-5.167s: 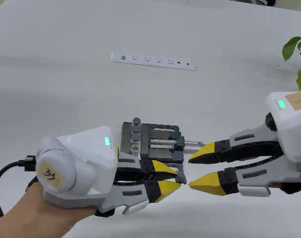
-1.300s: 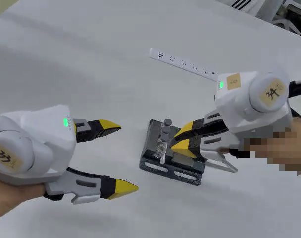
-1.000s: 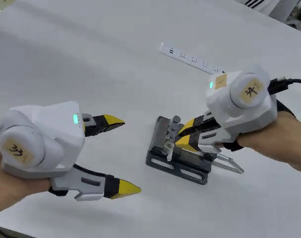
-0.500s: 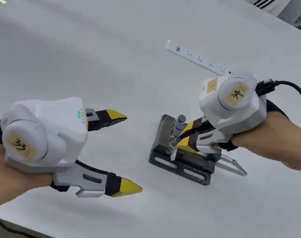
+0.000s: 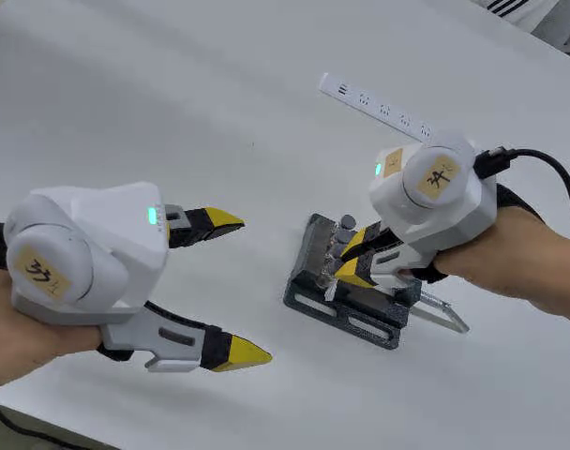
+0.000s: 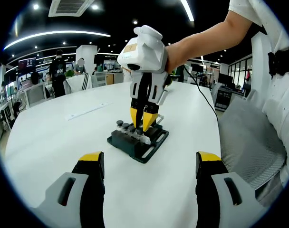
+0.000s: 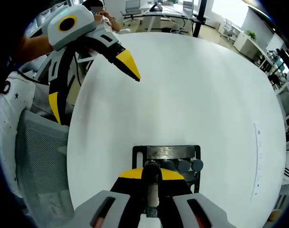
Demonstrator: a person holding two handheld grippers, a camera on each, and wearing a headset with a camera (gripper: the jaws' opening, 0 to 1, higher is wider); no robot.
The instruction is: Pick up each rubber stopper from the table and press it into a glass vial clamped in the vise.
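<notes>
— Since 5.2 s ago our left gripper (image 5: 252, 289) has backed well off the vise (image 5: 346, 319), jaws now wide; our right gripper (image 5: 351, 258) has closed narrow on the end vial (image 7: 152, 192), at its stopper (image 7: 151, 169).
— We see a white table (image 5: 172, 112) under an office's ceiling lights (image 6: 54, 34), a power strip (image 5: 379, 110), then 4 stoppered vials (image 7: 182, 166) clamped in the vise.

I get bright, even overhead light. The ceiling strips (image 6: 59, 33) glare in the left gripper view; the white table (image 5: 126, 94) runs near blown-out in my head view. Soft shadow under the vise (image 5: 355, 322). Both gripper views bend hard at the edges. Focus looks sharp.
</notes>
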